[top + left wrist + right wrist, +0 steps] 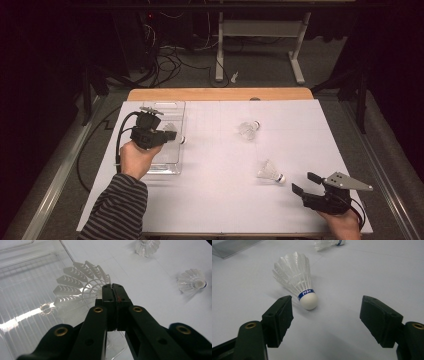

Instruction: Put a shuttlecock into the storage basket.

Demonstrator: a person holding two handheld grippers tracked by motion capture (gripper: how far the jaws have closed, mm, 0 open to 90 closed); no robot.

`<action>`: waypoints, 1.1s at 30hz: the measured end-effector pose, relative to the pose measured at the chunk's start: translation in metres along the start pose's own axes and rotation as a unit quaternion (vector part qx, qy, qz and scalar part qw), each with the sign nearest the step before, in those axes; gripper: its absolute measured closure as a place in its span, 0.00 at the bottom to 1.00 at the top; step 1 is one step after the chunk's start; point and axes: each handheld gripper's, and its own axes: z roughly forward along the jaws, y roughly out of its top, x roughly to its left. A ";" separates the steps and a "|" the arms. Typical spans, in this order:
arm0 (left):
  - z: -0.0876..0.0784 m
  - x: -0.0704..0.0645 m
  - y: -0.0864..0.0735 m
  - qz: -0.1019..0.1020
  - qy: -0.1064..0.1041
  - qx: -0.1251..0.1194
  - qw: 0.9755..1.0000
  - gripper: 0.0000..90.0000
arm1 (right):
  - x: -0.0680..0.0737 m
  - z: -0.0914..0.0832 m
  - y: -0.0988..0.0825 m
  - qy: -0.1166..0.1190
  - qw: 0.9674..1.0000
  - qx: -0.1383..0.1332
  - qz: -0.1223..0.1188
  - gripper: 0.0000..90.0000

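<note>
On white table (pixel 210 200), two loose white feather shuttlecocks: one (pixel 297 282) just ahead of wide-open, empty right gripper (pixel 327 317), another (pixel 248 129) farther off, nothing between. Over clear ribbed plastic tray (pixel 22 290), left gripper (pixel 114 293) clamped tight on white plastic shuttlecock's (pixel 80 282) skirt rim; tray otherwise bare.

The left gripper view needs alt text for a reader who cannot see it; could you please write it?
The left hand-held gripper is shut on the skirt edge of a white shuttlecock above a clear plastic tray. Two more shuttlecocks lie on the white table beyond.
</note>
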 end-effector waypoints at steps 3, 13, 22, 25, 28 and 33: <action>-0.001 0.003 0.000 -0.006 0.001 -0.004 1.000 0.99 | 0.000 0.000 0.000 0.000 1.000 0.000 0.000 0.30; -0.002 0.013 0.000 -0.024 0.009 -0.018 1.000 0.99 | 0.000 0.000 0.000 0.000 1.000 0.000 0.002 0.30; -0.004 0.024 -0.002 -0.038 0.023 -0.023 0.999 0.99 | 0.000 0.000 0.000 -0.001 1.000 0.000 0.001 0.30; -0.004 0.027 -0.002 -0.043 0.026 -0.022 0.998 0.99 | 0.000 0.000 0.000 0.000 1.000 0.000 0.002 0.30; -0.002 0.030 -0.002 -0.044 0.032 -0.019 0.998 0.99 | 0.000 0.000 0.000 -0.001 1.000 0.000 0.001 0.30; 0.002 0.033 -0.001 -0.047 0.039 -0.014 0.998 0.99 | 0.000 0.000 0.000 -0.001 1.000 0.000 0.001 0.30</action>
